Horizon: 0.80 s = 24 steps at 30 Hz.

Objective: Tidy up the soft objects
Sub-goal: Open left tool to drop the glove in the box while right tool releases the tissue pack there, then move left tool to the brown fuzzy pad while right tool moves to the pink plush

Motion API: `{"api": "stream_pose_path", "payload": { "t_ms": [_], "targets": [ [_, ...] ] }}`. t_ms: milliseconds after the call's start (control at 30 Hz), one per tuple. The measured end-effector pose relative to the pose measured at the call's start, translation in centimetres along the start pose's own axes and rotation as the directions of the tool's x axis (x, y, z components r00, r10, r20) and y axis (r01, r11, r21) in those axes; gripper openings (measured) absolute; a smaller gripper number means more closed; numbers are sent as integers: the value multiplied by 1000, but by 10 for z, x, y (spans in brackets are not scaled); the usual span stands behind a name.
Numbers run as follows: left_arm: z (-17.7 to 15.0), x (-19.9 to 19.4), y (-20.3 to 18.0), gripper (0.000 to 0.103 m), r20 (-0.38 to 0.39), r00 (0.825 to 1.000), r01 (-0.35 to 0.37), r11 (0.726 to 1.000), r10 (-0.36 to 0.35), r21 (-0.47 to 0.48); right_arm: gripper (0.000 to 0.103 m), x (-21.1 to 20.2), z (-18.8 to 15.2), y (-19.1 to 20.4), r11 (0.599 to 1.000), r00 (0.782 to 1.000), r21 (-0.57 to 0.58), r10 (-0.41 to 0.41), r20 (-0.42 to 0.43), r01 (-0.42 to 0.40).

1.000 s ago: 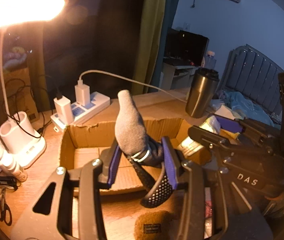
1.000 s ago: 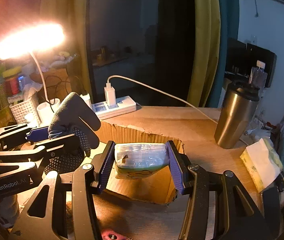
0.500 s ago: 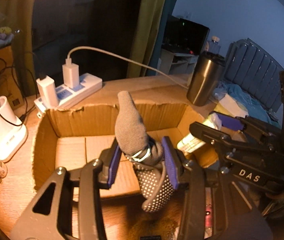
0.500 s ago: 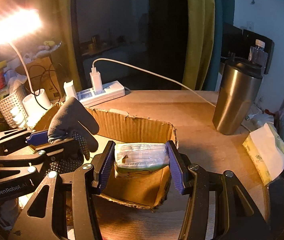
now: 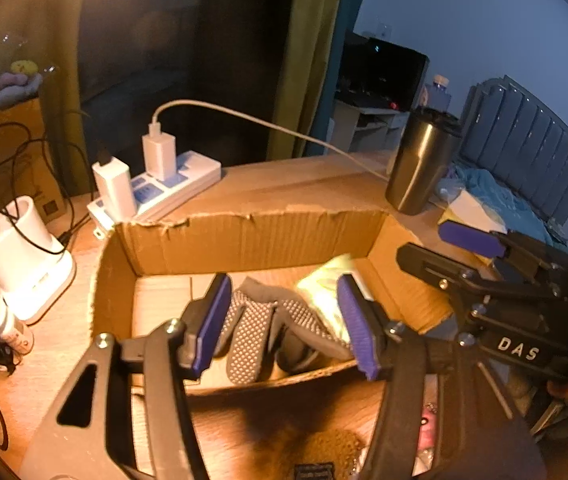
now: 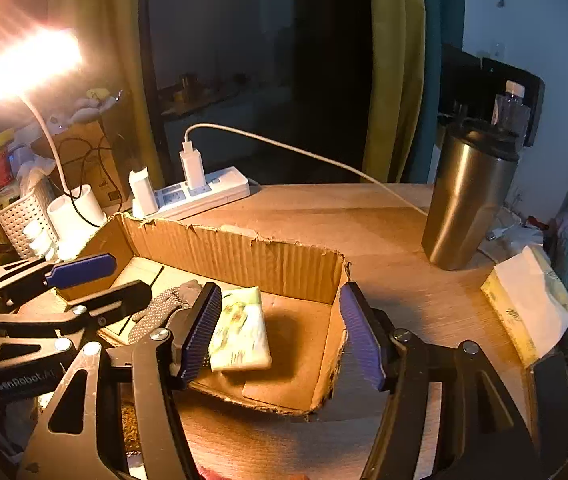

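An open cardboard box [image 5: 252, 236] [image 6: 244, 256] sits on the wooden desk. A grey dotted glove [image 5: 256, 328] [image 6: 164, 304] lies on its floor. A green-white tissue pack [image 6: 240, 330] [image 5: 324, 284] lies beside it in the box. My left gripper [image 5: 284, 320] is open and empty, just above the glove. My right gripper [image 6: 280, 332] is open and empty, over the box's right end, above the pack.
A steel tumbler [image 6: 468, 200] [image 5: 420, 168] stands right of the box. A white power strip [image 6: 200, 196] [image 5: 156, 192] with chargers and a cable lies behind it. A white lamp base [image 5: 24, 256] stands left. A tissue pack [image 6: 528, 304] lies at the right.
Both grippers opened. The glove dropped from the left gripper into the box; the tissue pack dropped from the right gripper into the box.
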<state>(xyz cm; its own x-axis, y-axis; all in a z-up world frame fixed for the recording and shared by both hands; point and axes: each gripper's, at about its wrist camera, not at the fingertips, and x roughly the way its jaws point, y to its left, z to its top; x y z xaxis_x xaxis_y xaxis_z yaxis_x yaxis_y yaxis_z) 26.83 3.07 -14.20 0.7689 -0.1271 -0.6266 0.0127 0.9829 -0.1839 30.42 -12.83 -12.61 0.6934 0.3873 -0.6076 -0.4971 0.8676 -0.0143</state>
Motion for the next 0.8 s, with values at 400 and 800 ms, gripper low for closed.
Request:
{"api": "stream_pose_path", "payload": {
  "t_ms": [400,800],
  "targets": [
    [2,-40,0,63,64,998,-11,1000,12,-8,67,-34,0,11,1000,999,-12,-17,42,18],
    [-5,-83,-7,64,122,992,-16,1000,16,2,68,-75,-4,21,999,995,-15,-34,91,36]
  ]
}}
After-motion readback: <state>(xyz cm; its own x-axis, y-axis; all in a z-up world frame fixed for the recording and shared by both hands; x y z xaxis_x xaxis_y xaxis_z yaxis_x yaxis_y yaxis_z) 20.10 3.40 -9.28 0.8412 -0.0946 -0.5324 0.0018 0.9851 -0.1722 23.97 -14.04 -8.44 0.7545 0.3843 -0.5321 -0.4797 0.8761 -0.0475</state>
